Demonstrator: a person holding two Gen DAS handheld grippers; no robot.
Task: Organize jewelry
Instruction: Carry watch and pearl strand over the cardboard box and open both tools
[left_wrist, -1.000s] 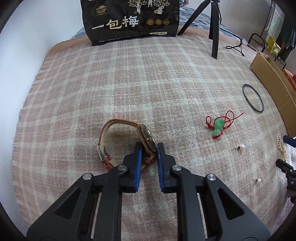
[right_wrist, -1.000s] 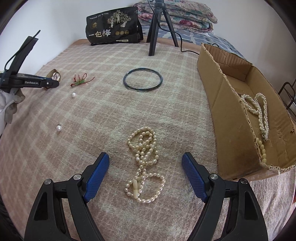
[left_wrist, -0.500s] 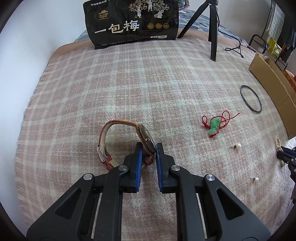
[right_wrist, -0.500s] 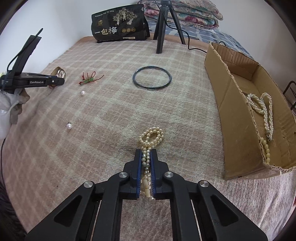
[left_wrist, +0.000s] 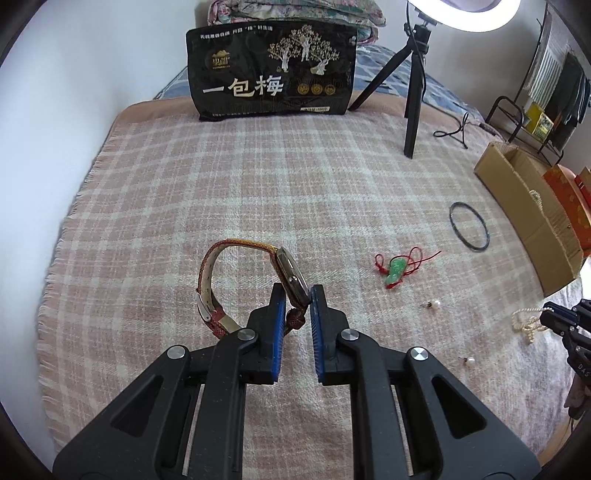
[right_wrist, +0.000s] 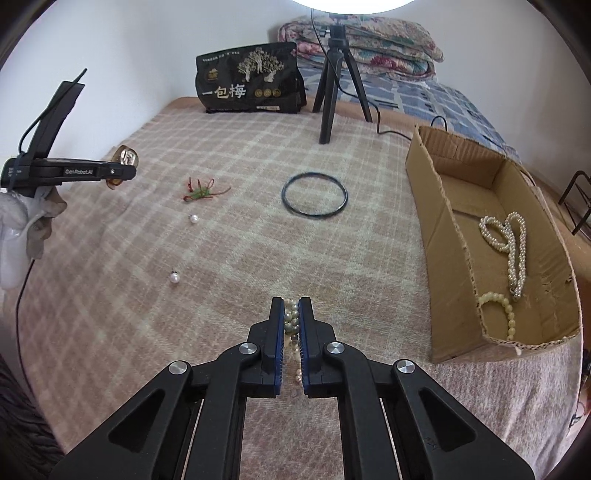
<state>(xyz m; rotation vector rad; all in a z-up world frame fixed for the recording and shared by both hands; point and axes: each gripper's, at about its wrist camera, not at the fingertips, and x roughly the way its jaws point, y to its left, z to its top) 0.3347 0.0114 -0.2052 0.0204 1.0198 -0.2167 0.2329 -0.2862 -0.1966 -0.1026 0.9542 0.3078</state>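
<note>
My left gripper (left_wrist: 297, 295) is shut on a watch (left_wrist: 290, 275) with a red woven strap and holds it above the plaid blanket; the watch also shows in the right wrist view (right_wrist: 126, 158). My right gripper (right_wrist: 291, 310) is shut on a pearl necklace (right_wrist: 291, 318) and holds it off the blanket; the necklace also shows in the left wrist view (left_wrist: 526, 323). A cardboard box (right_wrist: 448, 236) at the right holds a pearl necklace (right_wrist: 511, 240) and a bead bracelet (right_wrist: 498, 299).
On the blanket lie a dark bangle (right_wrist: 314, 195), a green pendant on red cord (right_wrist: 199, 190) and two pearl earrings (right_wrist: 193, 219) (right_wrist: 174, 277). A black snack bag (right_wrist: 249, 83) and a tripod (right_wrist: 330, 81) stand at the back.
My right gripper closed on the pearl necklace and lifted it. My left gripper raised the watch off the blanket.
</note>
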